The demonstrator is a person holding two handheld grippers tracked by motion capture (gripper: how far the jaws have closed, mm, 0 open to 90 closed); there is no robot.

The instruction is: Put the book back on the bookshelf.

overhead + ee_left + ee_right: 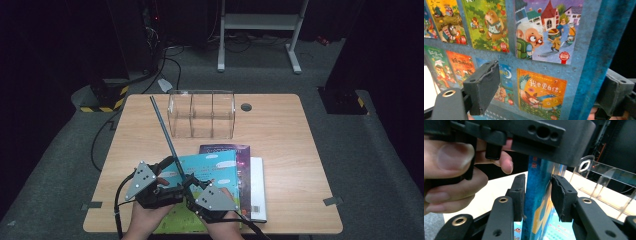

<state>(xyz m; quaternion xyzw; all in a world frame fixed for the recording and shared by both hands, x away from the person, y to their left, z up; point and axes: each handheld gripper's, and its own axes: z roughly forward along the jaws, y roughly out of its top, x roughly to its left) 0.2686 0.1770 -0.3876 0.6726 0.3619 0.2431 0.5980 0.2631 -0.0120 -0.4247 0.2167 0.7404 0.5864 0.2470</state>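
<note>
Fingers [562, 195] of the right gripper [537, 195] stand slightly apart on either side of a blue picture book [537, 202], which rises on edge between them; one pad lies against the cover while a thin gap shows at the other, so the pads are not pressing it. Whether the left gripper [544, 92] clamps the same book cannot be told: in its own view one pad [484, 85] sits in front of the back cover and the other is beyond the book's far edge, with the cover running between them.

Seen from above, both grippers sit close together at the near edge of the table [280, 125], the left gripper [160, 187] just left of the blue picture book [167, 135] and the right gripper [197, 192] just right of it. Flat under and just behind the upright book lies a light blue book [210, 167], and beyond that one's right side a purple book [243, 165] and a white book [257, 185]. Farther back from the upright book stands a clear divided box [202, 114], and right of that box is a round grey grommet [246, 107].
</note>
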